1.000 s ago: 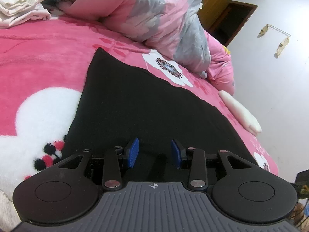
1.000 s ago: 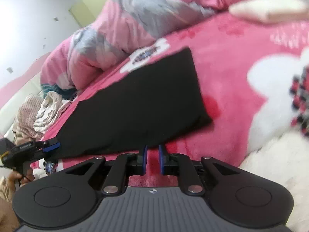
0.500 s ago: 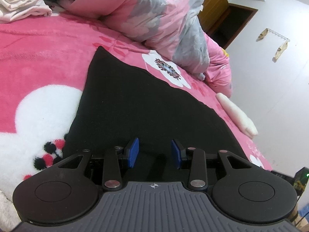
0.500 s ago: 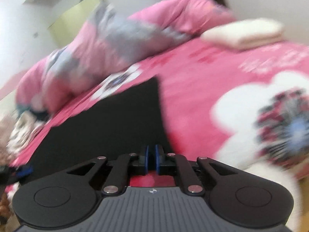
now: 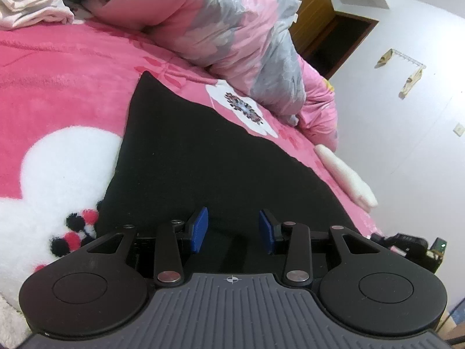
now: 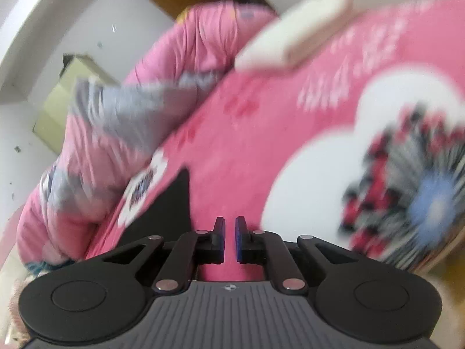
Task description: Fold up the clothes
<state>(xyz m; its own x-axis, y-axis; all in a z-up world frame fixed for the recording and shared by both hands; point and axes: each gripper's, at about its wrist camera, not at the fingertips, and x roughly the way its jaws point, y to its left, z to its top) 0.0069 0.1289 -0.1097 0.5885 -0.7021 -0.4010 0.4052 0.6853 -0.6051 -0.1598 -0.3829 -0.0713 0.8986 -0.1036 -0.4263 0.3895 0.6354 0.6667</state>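
While the black garment [image 5: 209, 157] lies flat on the pink blanket [image 5: 58, 87], both tongs grip nothing.
Left gripper [image 5: 234, 229] hovers over it, jaws parted; right gripper [image 6: 230, 240], nearly closed, sits over bare blanket beside its corner.

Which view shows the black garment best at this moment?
The left wrist view: the black garment lies spread flat on the pink blanket, sharp, with its far corner and both side edges visible. The right wrist view is motion-blurred and catches only a dark wedge of it at lower left.
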